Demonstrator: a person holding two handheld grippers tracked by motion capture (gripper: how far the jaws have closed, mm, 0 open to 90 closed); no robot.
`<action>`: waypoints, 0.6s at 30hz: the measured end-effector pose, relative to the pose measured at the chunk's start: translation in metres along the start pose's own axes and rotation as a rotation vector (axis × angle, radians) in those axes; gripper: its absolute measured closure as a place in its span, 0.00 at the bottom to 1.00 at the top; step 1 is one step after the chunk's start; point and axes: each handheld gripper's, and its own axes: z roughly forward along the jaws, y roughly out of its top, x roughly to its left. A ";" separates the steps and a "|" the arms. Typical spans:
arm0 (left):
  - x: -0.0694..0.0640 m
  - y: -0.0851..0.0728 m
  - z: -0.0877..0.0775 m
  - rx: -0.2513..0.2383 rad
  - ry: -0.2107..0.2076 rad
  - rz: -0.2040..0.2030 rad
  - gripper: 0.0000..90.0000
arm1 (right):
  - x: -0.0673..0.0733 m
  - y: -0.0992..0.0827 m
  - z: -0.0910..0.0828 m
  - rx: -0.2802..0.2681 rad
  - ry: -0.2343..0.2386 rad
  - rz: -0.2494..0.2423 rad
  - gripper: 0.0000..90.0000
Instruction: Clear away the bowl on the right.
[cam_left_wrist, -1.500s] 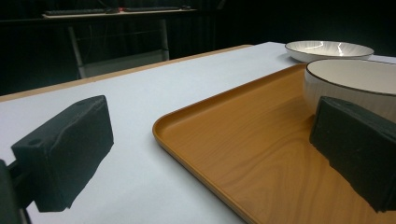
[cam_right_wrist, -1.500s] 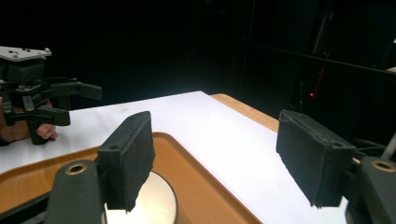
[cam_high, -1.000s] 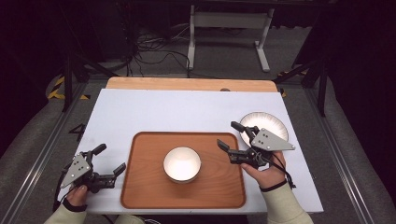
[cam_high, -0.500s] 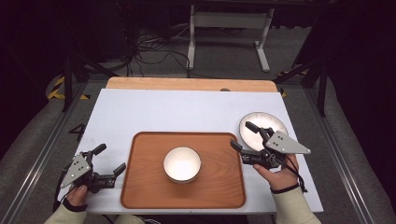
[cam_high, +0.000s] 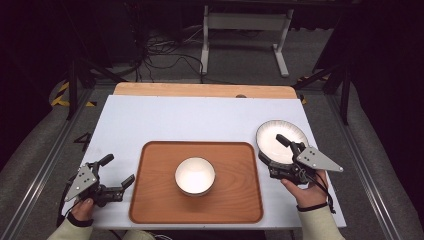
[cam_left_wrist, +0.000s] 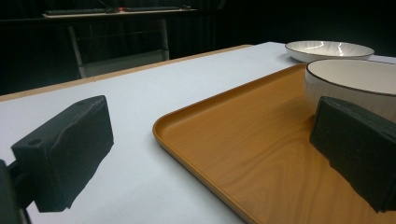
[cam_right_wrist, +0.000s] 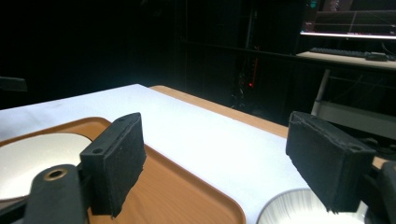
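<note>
Counted on bench (cam_high: 150, 120): 1 wooden tray (cam_high: 155, 200); 1 white bowl (cam_high: 195, 175) at tray centre; 1 white plate (cam_high: 277, 137) at 3 o'clock of tray; 2 handheld grippers.

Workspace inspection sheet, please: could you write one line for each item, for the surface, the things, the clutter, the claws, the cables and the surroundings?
Surface: white table top with a wooden strip along its far edge.
Things: white bowl stands on the wooden tray; white plate lies on the table, to the right of the tray.
Clutter: nothing seen.
Claws: left claw open, at the tray's left side; right claw open, at the plate's near edge, one jaw over the plate.
Cables: a bundle lies on the floor beyond the table.
Surroundings: dark room, white metal frame behind the table.
</note>
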 end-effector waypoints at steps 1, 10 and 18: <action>0.000 0.000 0.000 0.000 0.000 -0.001 0.00 | -0.001 -0.003 -0.001 0.004 -0.002 0.003 0.22; 0.000 0.000 0.000 -0.003 0.001 -0.002 0.00 | -0.007 -0.021 -0.010 0.023 -0.040 0.006 0.22; 0.000 0.000 0.000 0.001 -0.001 -0.002 0.00 | -0.009 -0.036 -0.016 0.018 -0.067 0.030 0.21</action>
